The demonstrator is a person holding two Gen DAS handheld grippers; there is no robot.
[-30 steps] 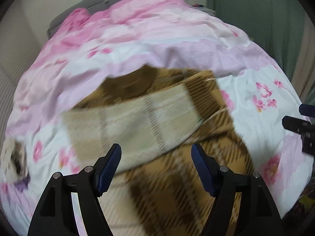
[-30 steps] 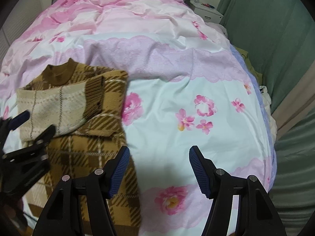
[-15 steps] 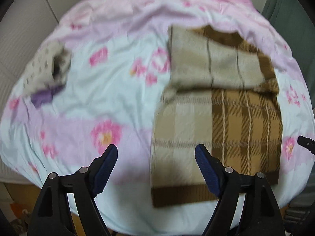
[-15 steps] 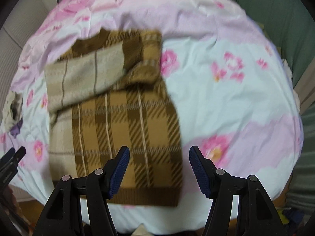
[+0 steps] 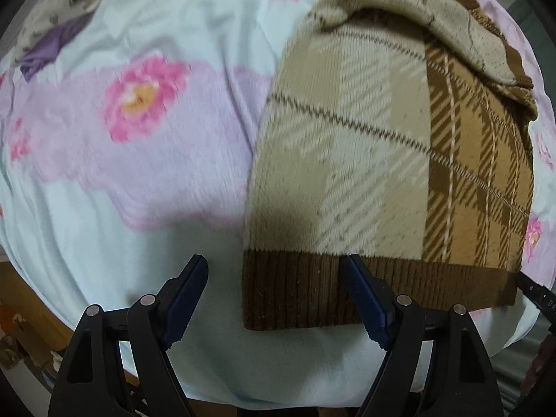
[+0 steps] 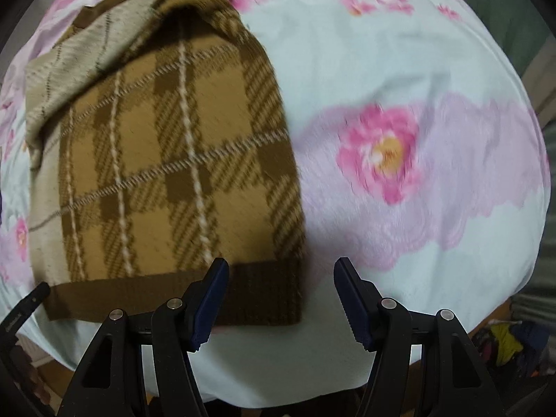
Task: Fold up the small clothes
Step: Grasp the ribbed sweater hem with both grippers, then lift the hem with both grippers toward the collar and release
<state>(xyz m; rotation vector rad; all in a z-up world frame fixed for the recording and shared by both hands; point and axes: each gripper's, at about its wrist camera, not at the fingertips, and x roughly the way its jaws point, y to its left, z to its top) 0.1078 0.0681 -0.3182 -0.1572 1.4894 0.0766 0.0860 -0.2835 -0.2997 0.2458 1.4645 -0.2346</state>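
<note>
A brown and beige plaid knitted sweater [image 5: 382,160] lies flat on the bed with its sleeves folded across its upper part. Its dark ribbed hem [image 5: 302,292] faces me. My left gripper [image 5: 278,299] is open, its jaws straddling the hem's left corner, just above it. In the right wrist view the sweater [image 6: 166,160] fills the left half. My right gripper [image 6: 281,299] is open, its jaws straddling the hem's right corner [image 6: 267,295]. Neither holds anything.
The bed is covered by a pale blue quilt [image 5: 121,139] with pink flowers and lilac bands. A small grey and purple garment [image 5: 52,34] lies at the far left. The quilt's front edge [image 6: 312,375] is just below both grippers.
Both grippers have swept back from the sweater's folded sleeves and down towards the hem at the front of the bed. They stayed open throughout.
</note>
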